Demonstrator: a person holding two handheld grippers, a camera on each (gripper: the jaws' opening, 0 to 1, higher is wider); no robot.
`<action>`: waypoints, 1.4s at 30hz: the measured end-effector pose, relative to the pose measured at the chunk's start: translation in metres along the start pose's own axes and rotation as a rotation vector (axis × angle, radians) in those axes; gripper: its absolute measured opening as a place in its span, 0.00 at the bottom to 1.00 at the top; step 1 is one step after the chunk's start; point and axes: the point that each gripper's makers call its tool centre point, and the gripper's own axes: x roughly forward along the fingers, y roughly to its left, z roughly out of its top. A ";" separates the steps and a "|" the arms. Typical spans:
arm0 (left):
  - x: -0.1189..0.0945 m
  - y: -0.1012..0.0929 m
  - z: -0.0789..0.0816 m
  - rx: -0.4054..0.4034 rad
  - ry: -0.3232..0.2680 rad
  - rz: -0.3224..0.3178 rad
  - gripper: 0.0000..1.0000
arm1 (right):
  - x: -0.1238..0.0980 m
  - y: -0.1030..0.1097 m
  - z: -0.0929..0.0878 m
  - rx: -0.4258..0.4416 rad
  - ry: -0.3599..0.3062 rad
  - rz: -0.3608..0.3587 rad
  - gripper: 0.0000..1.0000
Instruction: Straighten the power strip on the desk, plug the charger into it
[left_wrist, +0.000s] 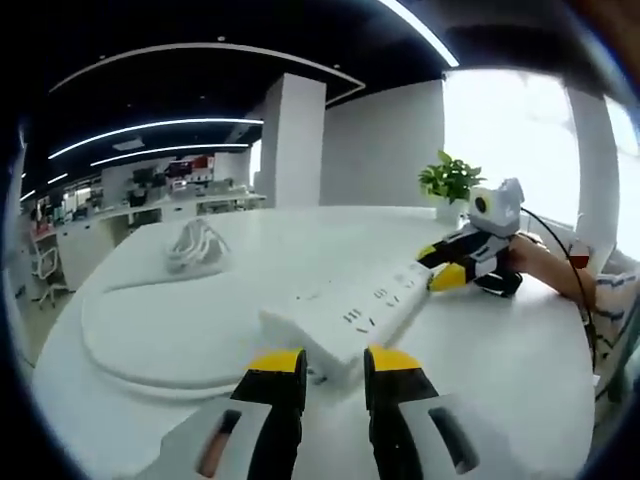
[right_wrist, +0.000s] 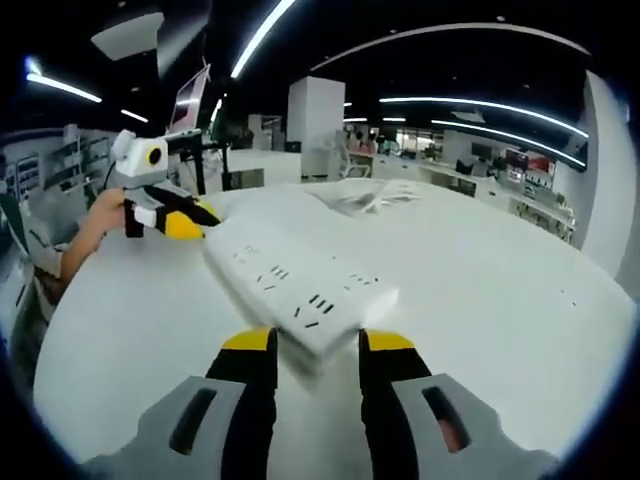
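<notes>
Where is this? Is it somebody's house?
Probably not a house: it looks like a big open office. Long ceiling light strips run overhead, rows of desks with equipment stand at the back, and the power strip lies on a white table.

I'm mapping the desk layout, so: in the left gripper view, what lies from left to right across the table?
Coiled white cable → white power strip → the right gripper at the strip's far end → small potted plant behind it → a person's forearm.

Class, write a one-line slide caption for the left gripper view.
Two grippers hold opposite ends of a white power strip above the desk.
</notes>
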 end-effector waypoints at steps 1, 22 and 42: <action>0.000 0.000 0.000 0.001 0.000 0.000 0.22 | 0.000 0.000 0.000 -0.002 0.001 -0.002 0.32; 0.004 -0.003 -0.002 -0.017 0.005 -0.003 0.23 | 0.003 0.000 -0.002 0.004 -0.005 -0.017 0.34; 0.006 -0.001 -0.001 -0.024 -0.003 -0.001 0.23 | 0.004 0.000 -0.003 0.010 -0.001 -0.025 0.34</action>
